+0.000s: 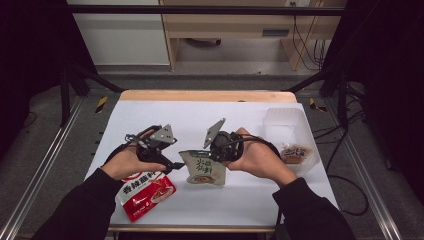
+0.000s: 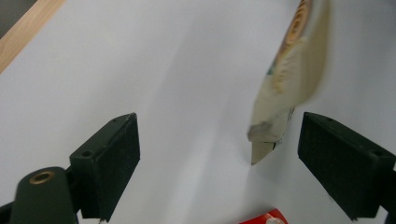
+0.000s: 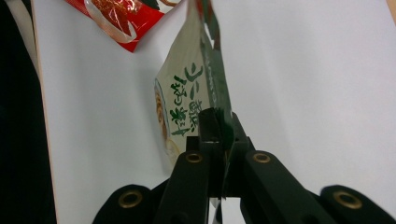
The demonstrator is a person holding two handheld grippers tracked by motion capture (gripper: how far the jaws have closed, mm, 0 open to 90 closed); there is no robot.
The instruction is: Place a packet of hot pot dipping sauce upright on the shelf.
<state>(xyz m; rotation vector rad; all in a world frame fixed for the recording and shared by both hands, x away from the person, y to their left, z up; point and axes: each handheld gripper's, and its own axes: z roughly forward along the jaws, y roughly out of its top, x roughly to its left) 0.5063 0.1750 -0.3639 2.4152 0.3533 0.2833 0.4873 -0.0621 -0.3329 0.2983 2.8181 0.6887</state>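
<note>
My right gripper [image 1: 216, 153] has its jaws clamped tight on the upper edge of the pale sauce packet [image 1: 204, 169], which hangs near the middle of the tabletop [image 1: 240, 112], a little toward the near edge. In the right gripper view the packet [image 3: 196, 93] stands edge-on out from my jaws, with its printed green characters running along its length. From the high view its long axis runs from the clamped top down toward the near edge, the printed face turned upward and toward me, the bottom edge at or just above the white surface; I cannot tell which.

My left gripper [image 1: 176, 164] sits just left of the packet with its jaws spread wide and released. In the left gripper view a lower corner of the packet [image 2: 285, 88] hangs between the two pads, nearer the right one and touching neither.

A red packet [image 1: 145, 192] lies flat near the near-left corner. A clear plastic container [image 1: 292, 135] sits at the right edge.
</note>
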